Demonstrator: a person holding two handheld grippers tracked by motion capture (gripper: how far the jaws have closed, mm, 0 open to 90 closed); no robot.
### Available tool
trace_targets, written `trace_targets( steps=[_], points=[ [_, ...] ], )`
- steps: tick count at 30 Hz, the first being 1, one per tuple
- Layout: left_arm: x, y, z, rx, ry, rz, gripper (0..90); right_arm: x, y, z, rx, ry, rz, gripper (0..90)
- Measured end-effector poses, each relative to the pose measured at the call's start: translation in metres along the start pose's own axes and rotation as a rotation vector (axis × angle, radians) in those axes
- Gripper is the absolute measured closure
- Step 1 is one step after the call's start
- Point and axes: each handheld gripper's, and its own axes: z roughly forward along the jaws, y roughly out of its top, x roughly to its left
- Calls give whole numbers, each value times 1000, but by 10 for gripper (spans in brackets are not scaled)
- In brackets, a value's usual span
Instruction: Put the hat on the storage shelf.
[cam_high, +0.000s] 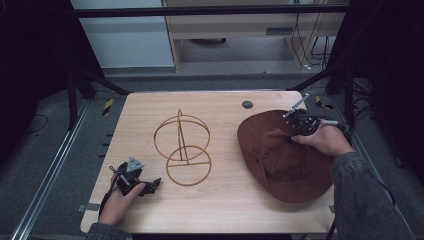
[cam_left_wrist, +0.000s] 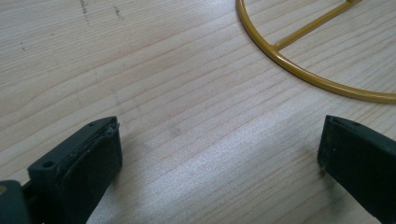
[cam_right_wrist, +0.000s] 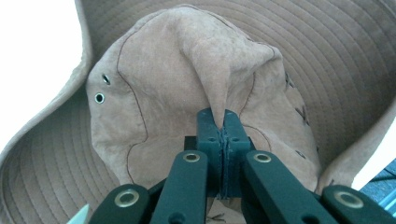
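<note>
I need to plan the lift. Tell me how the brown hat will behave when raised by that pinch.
The brown hat will probably flop: its crown puckers into a soft fold where the right hand-held gripper pinches it. The wide brim will likely sag and trail. Its suede-like surface looks matte, so slipping seems unlikely.

Overhead forward-down on table (cam_high: 215, 210); two close jaw-level views.

Desk (cam_high: 225, 200) bare along lower edge, upper left; wire stand (cam_high: 181, 147) blocks centre, hat (cam_high: 285, 160) blocks right.
</note>
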Motion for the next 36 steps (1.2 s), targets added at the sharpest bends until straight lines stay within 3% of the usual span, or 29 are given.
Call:
trace_targets(
  steps=[8,14,23,36],
  points=[
    [0,0,0,0,0,2,0,13,10,-25,-59,5,-19,892],
    [0,0,0,0,-1,1,0,26,20,-60,-154,2,-26,893],
    [0,0,0,1,-1,1,0,40,35,-99,-244,-6,-23,893],
    [0,0,0,3,-1,2,0,59,49,-136,-382,-10,-34,893]
  ],
)
